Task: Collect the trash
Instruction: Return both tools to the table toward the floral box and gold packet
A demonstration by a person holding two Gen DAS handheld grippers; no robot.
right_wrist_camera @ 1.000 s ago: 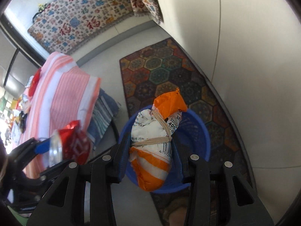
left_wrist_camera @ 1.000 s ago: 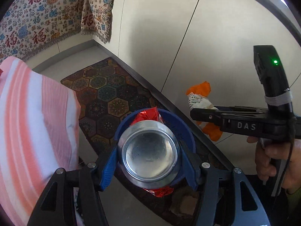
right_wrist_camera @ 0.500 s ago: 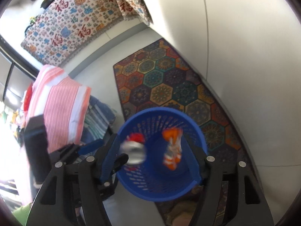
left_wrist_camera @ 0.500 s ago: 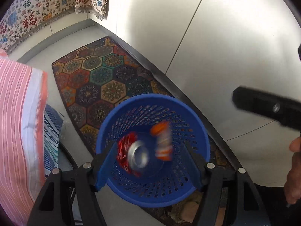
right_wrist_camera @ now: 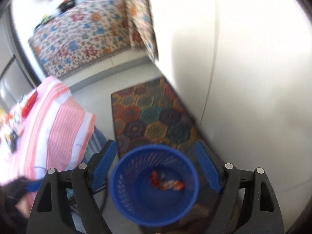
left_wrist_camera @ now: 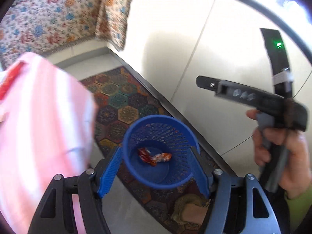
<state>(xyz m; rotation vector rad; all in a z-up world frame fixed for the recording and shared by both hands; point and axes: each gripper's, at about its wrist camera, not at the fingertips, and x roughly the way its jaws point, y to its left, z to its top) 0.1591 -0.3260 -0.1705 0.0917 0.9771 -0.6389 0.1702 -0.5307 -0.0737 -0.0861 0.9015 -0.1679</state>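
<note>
A blue mesh basket (left_wrist_camera: 175,136) stands on a patterned rug below both grippers. At its bottom lie a crushed red can (left_wrist_camera: 144,154) and an orange-and-white packet (left_wrist_camera: 163,157). My left gripper (left_wrist_camera: 156,149) hangs above the basket, open, with nothing between its blue pads. In the right wrist view the same basket (right_wrist_camera: 154,146) holds the can (right_wrist_camera: 154,177) and the packet (right_wrist_camera: 173,185). My right gripper (right_wrist_camera: 155,143) is above it, its jaws opening and empty. The left wrist view shows the right gripper (left_wrist_camera: 202,81) from the side, held by a hand (left_wrist_camera: 276,150).
A pink-and-white striped cloth (left_wrist_camera: 39,126) fills the left side, close to the basket. The hexagon-patterned rug (left_wrist_camera: 120,101) runs along a pale wall (left_wrist_camera: 195,48). A floral cover (left_wrist_camera: 48,19) hangs at the back. A brownish lump (left_wrist_camera: 191,208) lies on the rug near the basket.
A second ago the left gripper held the can and the right held the packet over the basket. Both let go, the items fell in, and both grippers rose away.
</note>
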